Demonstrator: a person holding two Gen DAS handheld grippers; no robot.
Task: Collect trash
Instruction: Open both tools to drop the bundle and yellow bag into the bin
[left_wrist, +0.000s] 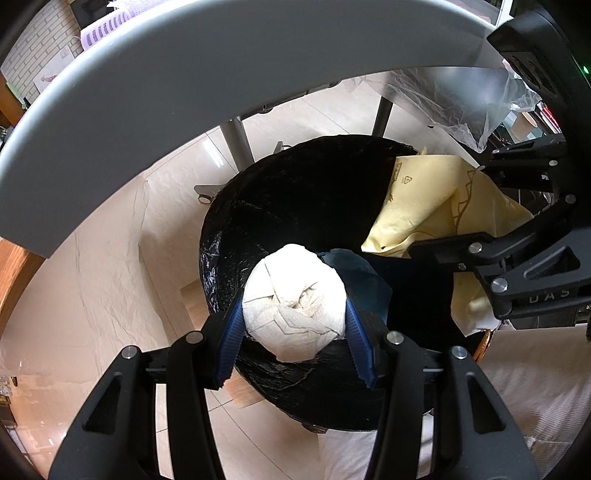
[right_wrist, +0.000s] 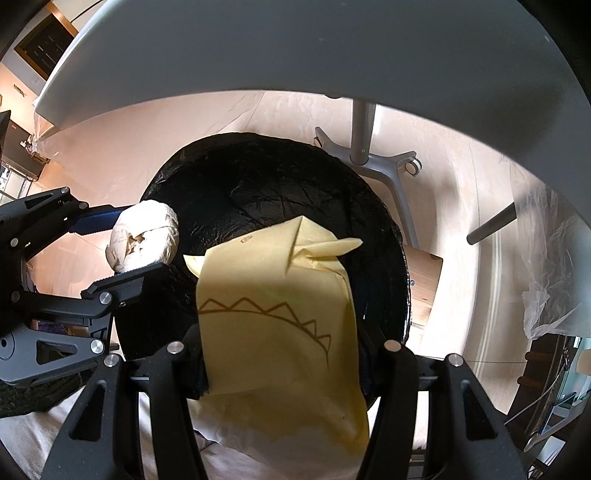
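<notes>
My left gripper (left_wrist: 293, 325) is shut on a crumpled white paper ball (left_wrist: 293, 295) and holds it over the near rim of a black-lined trash bin (left_wrist: 295, 206). The right wrist view shows the ball (right_wrist: 146, 234) at the bin's left rim. My right gripper (right_wrist: 280, 354) is shut on a yellow paper wrapper (right_wrist: 273, 302) with a brown zigzag print, held over the open bin (right_wrist: 277, 184). In the left wrist view the wrapper (left_wrist: 424, 206) hangs at the bin's right side from the right gripper (left_wrist: 443, 254). The bin's bottom is dark and hidden.
A grey table edge (left_wrist: 184, 74) arcs above the bin, with its wheeled metal leg (right_wrist: 364, 125) behind. A clear plastic bag (right_wrist: 550, 280) hangs at the right. A wooden block (right_wrist: 424, 280) sits beside the bin on the pale tiled floor (left_wrist: 110, 258).
</notes>
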